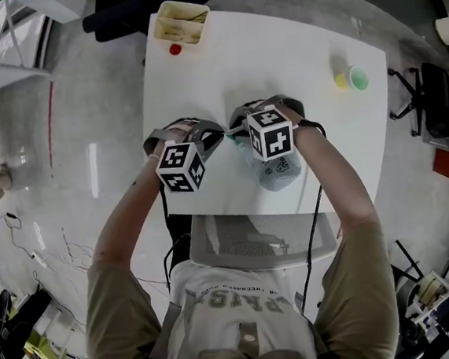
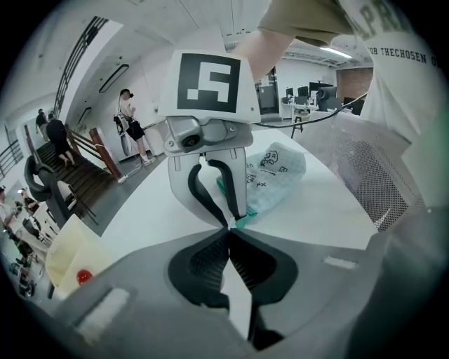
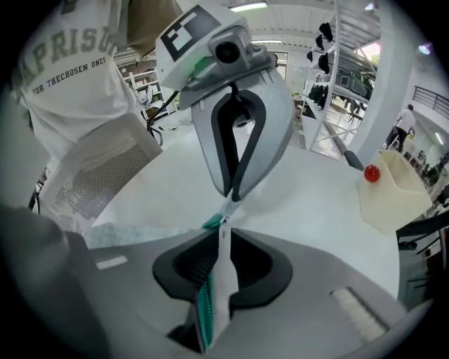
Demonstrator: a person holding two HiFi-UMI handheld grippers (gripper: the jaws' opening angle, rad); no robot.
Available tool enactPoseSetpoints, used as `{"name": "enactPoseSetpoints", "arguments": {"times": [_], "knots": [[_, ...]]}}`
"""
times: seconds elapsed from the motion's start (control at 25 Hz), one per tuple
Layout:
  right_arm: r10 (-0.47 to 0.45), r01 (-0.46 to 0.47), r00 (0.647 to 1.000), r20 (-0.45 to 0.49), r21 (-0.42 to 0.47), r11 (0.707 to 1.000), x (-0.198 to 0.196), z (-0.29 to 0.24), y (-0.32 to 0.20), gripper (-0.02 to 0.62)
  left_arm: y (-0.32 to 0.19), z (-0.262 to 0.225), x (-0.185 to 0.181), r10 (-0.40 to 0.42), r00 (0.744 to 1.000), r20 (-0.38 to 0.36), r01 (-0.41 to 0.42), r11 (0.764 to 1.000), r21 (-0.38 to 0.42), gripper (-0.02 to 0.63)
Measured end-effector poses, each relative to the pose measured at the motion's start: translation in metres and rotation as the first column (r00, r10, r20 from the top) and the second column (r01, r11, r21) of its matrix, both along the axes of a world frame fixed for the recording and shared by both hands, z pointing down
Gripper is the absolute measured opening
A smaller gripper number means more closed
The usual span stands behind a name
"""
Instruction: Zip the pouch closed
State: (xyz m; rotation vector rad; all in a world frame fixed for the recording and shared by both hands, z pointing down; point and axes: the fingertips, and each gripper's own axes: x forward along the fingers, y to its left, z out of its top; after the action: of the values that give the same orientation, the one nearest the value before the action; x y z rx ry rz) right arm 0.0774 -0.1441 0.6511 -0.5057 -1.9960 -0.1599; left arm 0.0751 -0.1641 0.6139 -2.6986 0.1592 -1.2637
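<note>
Because a zip only runs when the fabric beside it is braced, I have both tools on the same end of the pouch (image 2: pixel 277 172). It lies on the white table (image 1: pixel 300 57) just in front of the person, with its printed, see-through body trailing away behind the right tool.

My right gripper (image 3: pixel 223 238) is clamped on the pouch's upper edge. In its own view the white fabric and the teal zipper (image 3: pixel 203 308) stand upright between its pads, pressed from both sides. I judge that grip to be the anchor, holding the edge up so the track runs straight and within reach.

My left gripper (image 2: pixel 229 230) faces it from the opposite side, tips almost touching the right tool's tips. Its jaws are pinched fully together on a small pale tab at the zip's end. I take that tab to be the zipper pull (image 3: pixel 226 210), though it is too small to be sure.

I cannot tell how much of the track is already joined. By my judgement, the next move calls for drawing the pull along the teal line while the right grip stays firm. The likely failure is the thin tab slipping from the tips.

A cream bin (image 1: pixel 180 21) and a red ball (image 1: pixel 175 49) sit at the far edge of the table, well apart from the work.
</note>
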Motion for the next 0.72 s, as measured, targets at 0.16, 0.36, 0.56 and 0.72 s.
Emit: {"name": "enactPoseSetpoints", "arguments": {"times": [0.16, 0.36, 0.56, 0.72], "knots": [[0.03, -0.03, 1.0, 0.006, -0.012, 0.999, 0.002, -0.002, -0.002, 0.012, -0.001, -0.002, 0.002, -0.002, 1.0, -0.007, 0.002, 1.0, 0.005, 0.011], [0.072, -0.072, 0.997, 0.004, -0.028, 0.997, 0.009, -0.006, -0.006, 0.009, -0.001, 0.0, 0.003, -0.01, 1.0, -0.006, 0.01, 1.0, -0.012, 0.011], [0.112, -0.112, 0.994, -0.003, -0.036, 0.993, 0.016, -0.009, -0.009, 0.006, 0.0, 0.004, 0.006, -0.051, 0.998, -0.023, 0.049, 0.996, -0.08, 0.011], [0.114, -0.114, 0.993, -0.023, -0.027, 0.993, 0.02, -0.01, -0.009, 0.005, -0.001, 0.006, 0.008, -0.078, 0.997, -0.03, 0.072, 0.986, -0.152, 0.011]]}}
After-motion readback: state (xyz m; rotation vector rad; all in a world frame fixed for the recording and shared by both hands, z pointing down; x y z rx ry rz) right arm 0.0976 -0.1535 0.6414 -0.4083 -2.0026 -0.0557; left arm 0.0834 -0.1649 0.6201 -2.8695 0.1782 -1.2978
